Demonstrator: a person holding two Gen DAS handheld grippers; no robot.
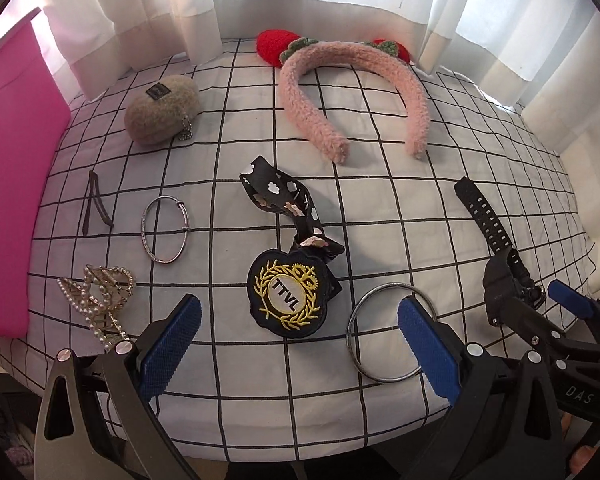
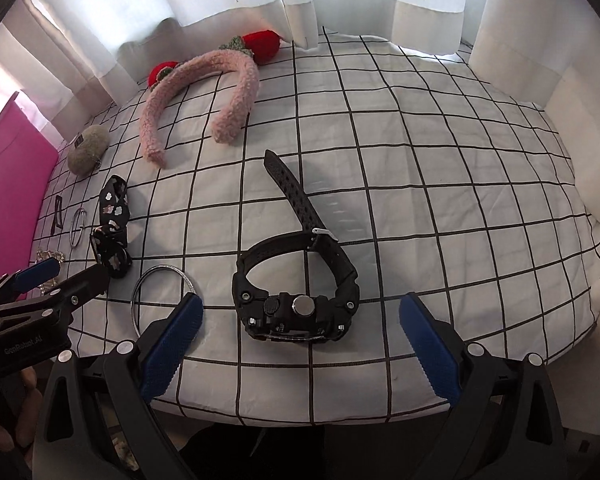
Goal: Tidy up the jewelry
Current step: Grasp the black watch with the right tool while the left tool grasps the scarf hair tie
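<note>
Left gripper: jaws apart, holding nothing, above the near edge of the grid-patterned tabletop. Right gripper: jaws apart, empty. Between the right gripper's fingers lies the black watch, strap unbuckled. Just left of it lies a plain metal bangle. Beside that, an embroidered badge touches a black patterned ribbon. At left: pearl hair claw, silver bracelet. Farthest: pink fuzzy headband.

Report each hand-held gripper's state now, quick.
Left hand-held gripper: open, holding nothing, above the embroidered patch.
Right hand-held gripper: open, holding nothing, black watch lying between its fingers.
</note>
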